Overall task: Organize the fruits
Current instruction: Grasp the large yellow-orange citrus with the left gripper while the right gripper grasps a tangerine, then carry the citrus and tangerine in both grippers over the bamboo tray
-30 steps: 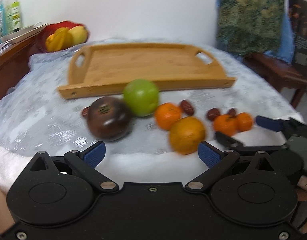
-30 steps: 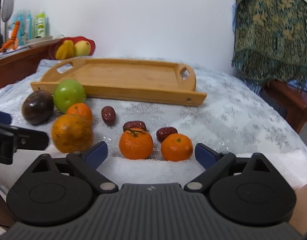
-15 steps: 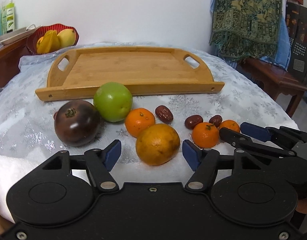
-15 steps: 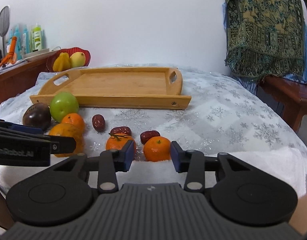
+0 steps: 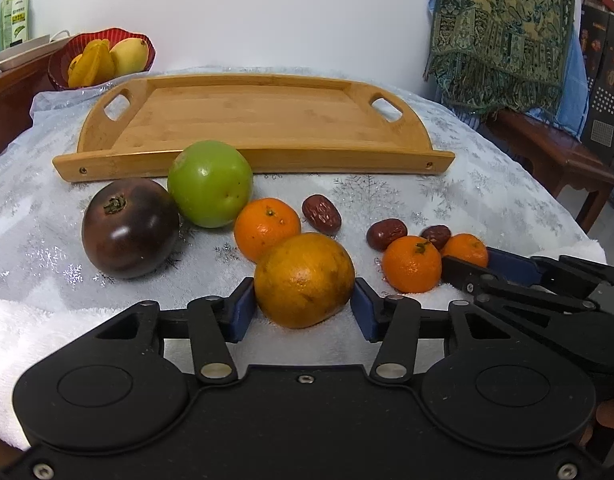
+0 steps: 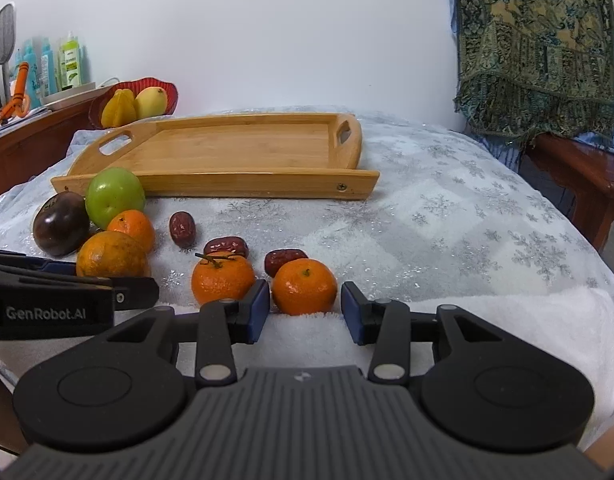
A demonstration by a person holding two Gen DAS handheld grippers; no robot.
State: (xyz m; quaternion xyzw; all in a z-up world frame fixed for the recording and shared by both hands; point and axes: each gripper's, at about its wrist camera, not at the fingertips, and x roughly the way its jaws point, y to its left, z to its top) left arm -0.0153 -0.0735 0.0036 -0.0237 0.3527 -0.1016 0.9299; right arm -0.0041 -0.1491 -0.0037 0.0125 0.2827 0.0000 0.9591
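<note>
A big orange (image 5: 304, 279) sits between the blue pads of my left gripper (image 5: 303, 310), which touch both its sides. Behind it lie a dark purple fruit (image 5: 130, 227), a green apple (image 5: 210, 189), a small mandarin (image 5: 266, 227) and red dates (image 5: 321, 213). My right gripper (image 6: 305, 312) straddles a small mandarin (image 6: 304, 286) with narrow gaps on both sides. Another mandarin (image 6: 222, 277) lies left of it. An empty wooden tray (image 5: 259, 120) stands behind the fruit; it also shows in the right wrist view (image 6: 243, 148).
A red bowl of yellow fruit (image 5: 103, 60) stands on a wooden sideboard at the far left. A patterned cloth (image 5: 503, 32) hangs over a wooden bench at the right. A white towel (image 6: 507, 320) covers the table's near edge.
Both grippers have moved forward and narrowed. The left one has closed onto the big orange. The right one has come around the small mandarin.
</note>
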